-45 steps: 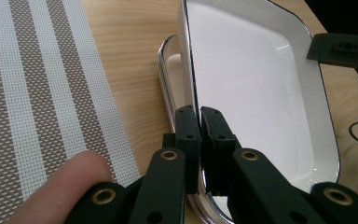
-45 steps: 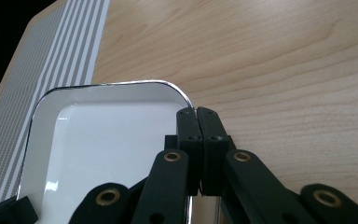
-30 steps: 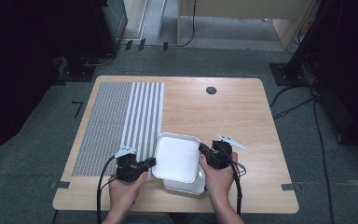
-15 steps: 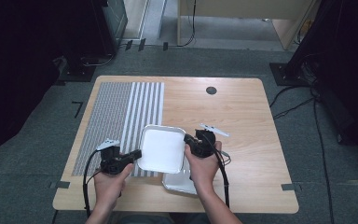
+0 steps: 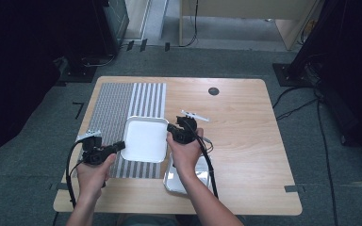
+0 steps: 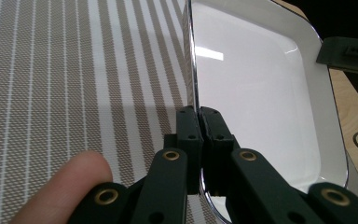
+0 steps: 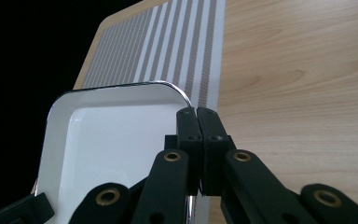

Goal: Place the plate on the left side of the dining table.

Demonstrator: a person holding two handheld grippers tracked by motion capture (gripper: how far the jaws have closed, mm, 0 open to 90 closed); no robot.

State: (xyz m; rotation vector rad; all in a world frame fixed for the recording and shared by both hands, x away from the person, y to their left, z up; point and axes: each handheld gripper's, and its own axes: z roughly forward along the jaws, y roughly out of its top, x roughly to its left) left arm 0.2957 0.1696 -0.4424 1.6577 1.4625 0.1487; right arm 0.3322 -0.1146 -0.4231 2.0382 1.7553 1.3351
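- White tray [image 5: 145,139]: a shallow tray with rounded corners and a thin metallic rim. You hold it between your two grippers over the striped placemat [image 5: 122,108]. Seen from above, it sits over the mat's right half, where the stripes are wide.
- Left gripper [image 5: 118,147]: your left hand [image 5: 92,172] holds it at the tray's left edge. In the left gripper view its jaws are pressed together on the tray's rim [image 6: 193,100], one jaw on each side of the rim.
- Right gripper [image 5: 172,129]: your right hand [image 5: 185,153] holds it at the tray's right edge. In the right gripper view its jaws pinch the rim near a rounded corner [image 7: 179,95], with the wooden table [image 7: 298,74] beyond.
- Second tray [image 5: 188,176]: a white, metal-rimmed tray that rests on the table near its front edge, partly hidden under your right forearm. It lies just right of the placemat.
- Table [image 5: 245,127]: a light wooden top with a small dark round fitting [image 5: 213,91] near the far edge. The placemat covers its left part.
- From the left gripper view, the tip of the other gripper [image 6: 349,53] shows at the tray's far rim.
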